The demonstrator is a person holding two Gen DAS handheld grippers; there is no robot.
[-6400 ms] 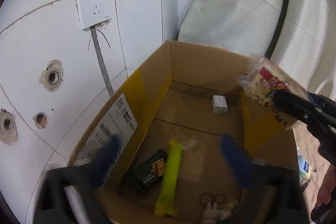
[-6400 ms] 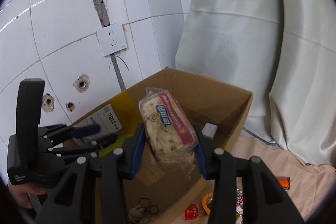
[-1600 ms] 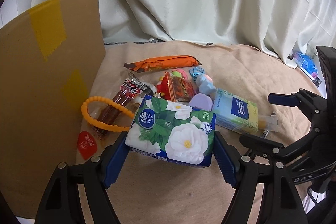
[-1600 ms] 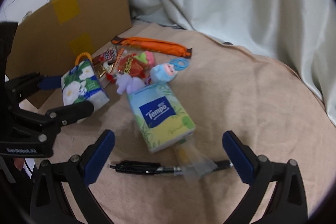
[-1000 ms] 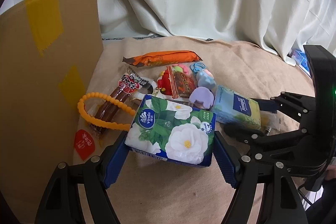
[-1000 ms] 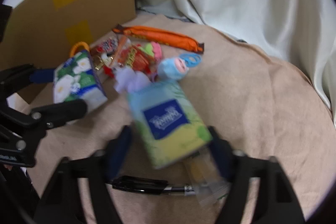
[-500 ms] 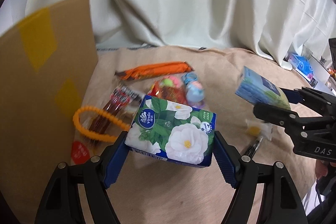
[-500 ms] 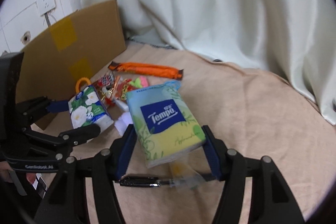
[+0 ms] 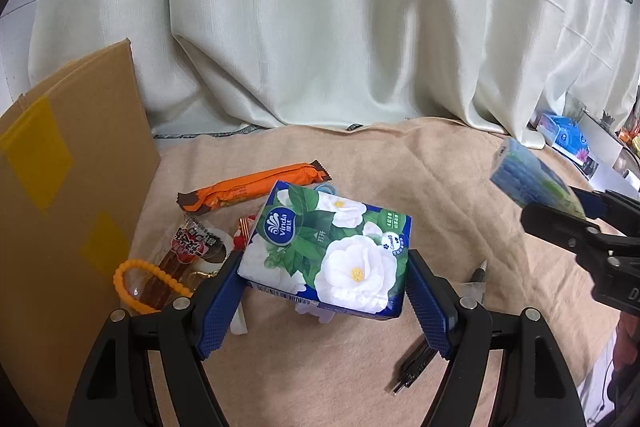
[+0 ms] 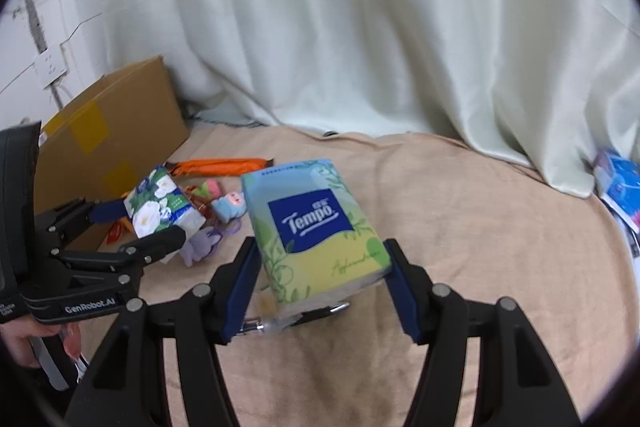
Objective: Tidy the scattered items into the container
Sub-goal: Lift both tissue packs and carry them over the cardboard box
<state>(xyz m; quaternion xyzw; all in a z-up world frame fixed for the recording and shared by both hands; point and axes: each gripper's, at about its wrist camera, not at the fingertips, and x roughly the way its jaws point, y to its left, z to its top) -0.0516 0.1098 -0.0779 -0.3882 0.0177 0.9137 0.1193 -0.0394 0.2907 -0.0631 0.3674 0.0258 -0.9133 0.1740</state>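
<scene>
Beige cloth (image 9: 400,171) covers the surface under both claws, with a pale curtain (image 9: 320,27) hanging behind. Since a moment ago both packs have come up off that cloth. Between the blue pads of the left claw (image 9: 324,293) sits the floral-printed blue and white tissue pack (image 9: 326,245), gripped from both sides. The right claw (image 10: 320,285) now clamps the green and blue Tempo tissue pack (image 10: 316,227), which earlier lay beside a black pen (image 9: 416,367); that pen remains below. Beyond the left claw lie the orange bead ring (image 9: 132,285) and the long orange snack bar (image 9: 256,185). Further left stands the brown cardboard box (image 9: 72,195), so I judge both packs ready to carry over.
</scene>
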